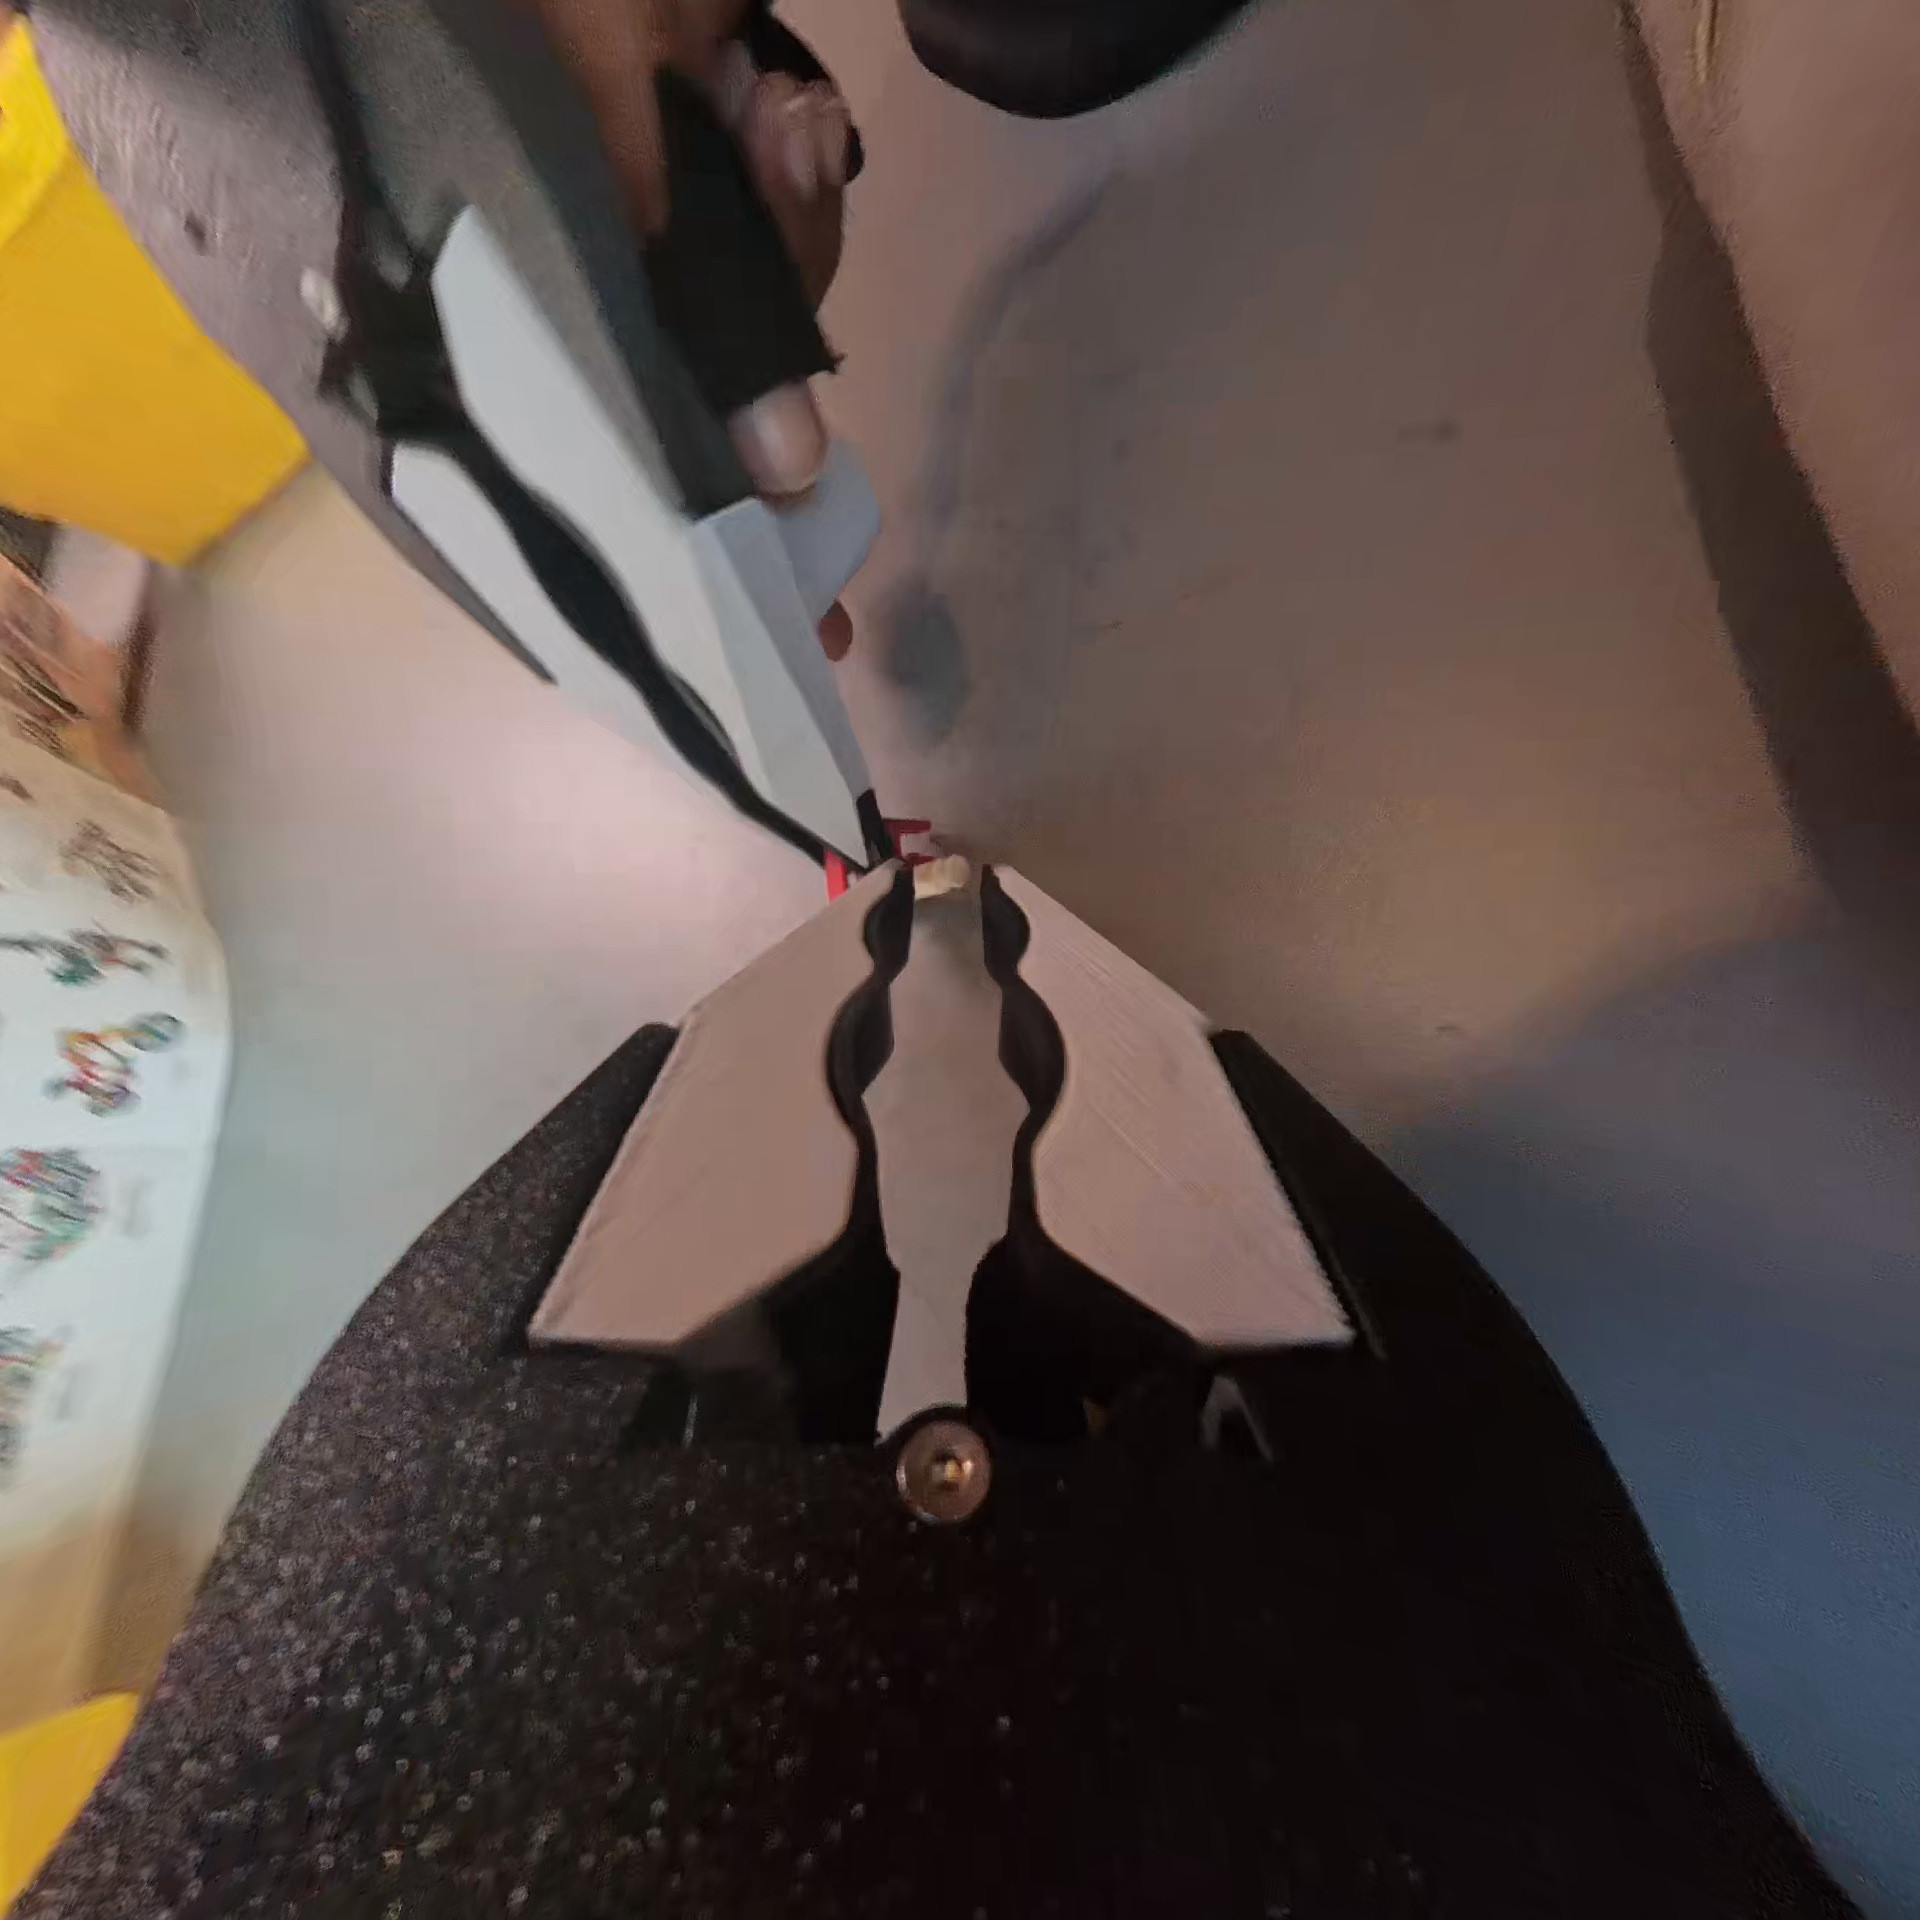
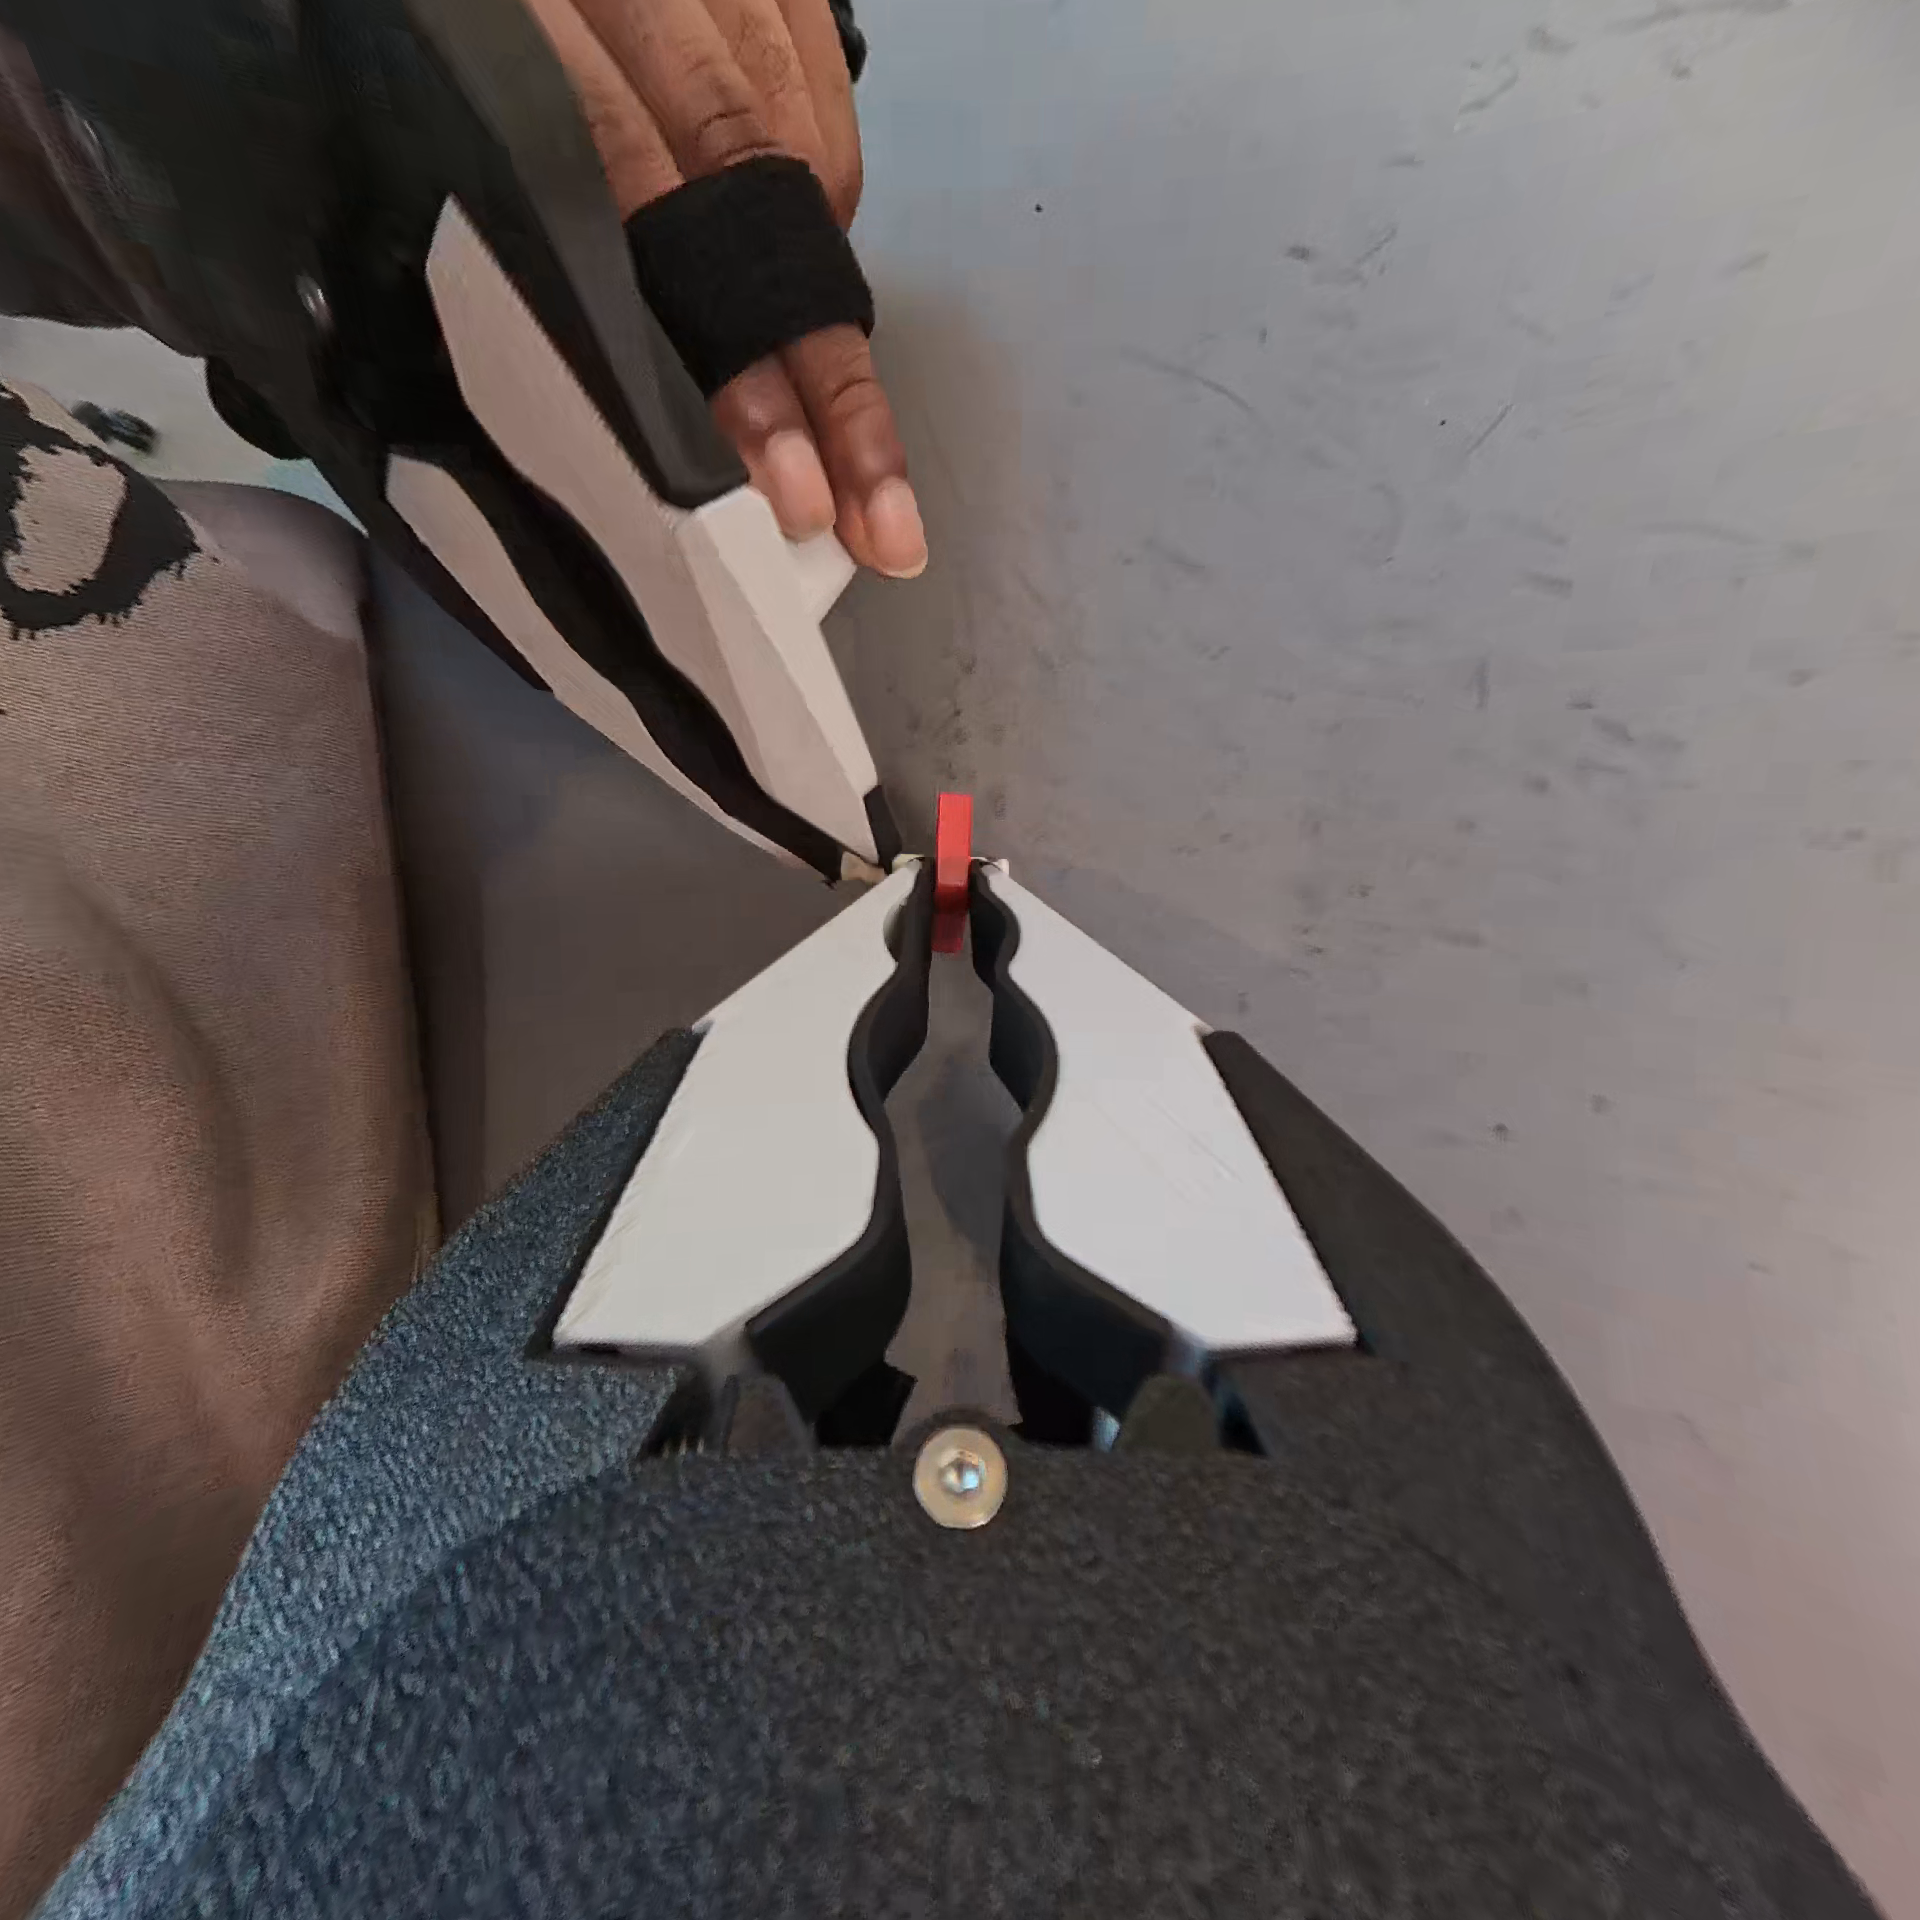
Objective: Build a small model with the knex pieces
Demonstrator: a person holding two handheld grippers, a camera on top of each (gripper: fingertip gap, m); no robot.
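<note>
Right gripper [image 2: 948, 883] tips pinch small red plastic piece [image 2: 951, 868] above grey tabletop [image 2: 1455, 520]; left gripper [image 1: 940, 881] pinches adjoining white piece [image 1: 938, 881]. Light, rigid, likely slippery; grip flat faces.

Likely a home: a scuffed pale tabletop [image 2: 1455, 520], a patterned cloth [image 1: 94, 1091] and yellow bins [image 1: 114, 343].

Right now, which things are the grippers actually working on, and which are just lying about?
In the grippers:
- right gripper, shut on the red piece
- left gripper, shut on the small white piece
- the two pieces sit tip to tip; I cannot tell whether they touch

Lying about:
- yellow bin
- printed sheet
- brown cloth
- scuffed grey tabletop
</note>
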